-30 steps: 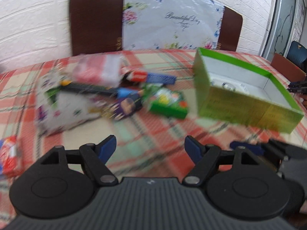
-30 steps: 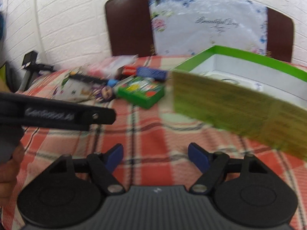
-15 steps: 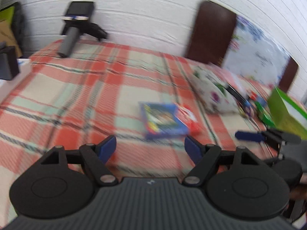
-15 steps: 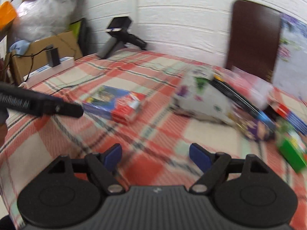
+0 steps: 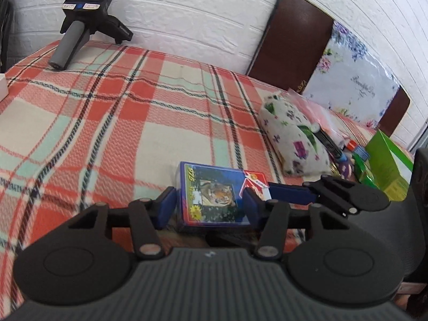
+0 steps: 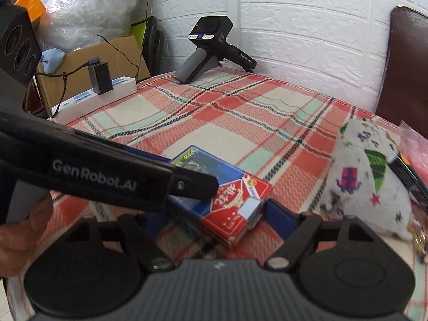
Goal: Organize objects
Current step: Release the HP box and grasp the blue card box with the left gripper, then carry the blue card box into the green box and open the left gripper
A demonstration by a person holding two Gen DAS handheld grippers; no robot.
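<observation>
A small card box, blue with a tiger picture and a red end, lies on the plaid tablecloth. My left gripper straddles its blue part, the jaws closing, and both blue pads sit against its long sides. In the right wrist view the same box lies with its red end between the fingers of my right gripper, which stands open with small gaps on either side. The left gripper's black finger crosses over the box there. The right gripper's blue finger shows beside the box.
A floral fabric pouch lies to the right of the box, with small packets and an open green box beyond it. A black handheld device rests at the table's far corner. A power strip and cardboard box stand off the left edge.
Both views have swung away from the green box and the pile to the card box. The left jaws have narrowed around it; the right gripper has come up to its red end.
</observation>
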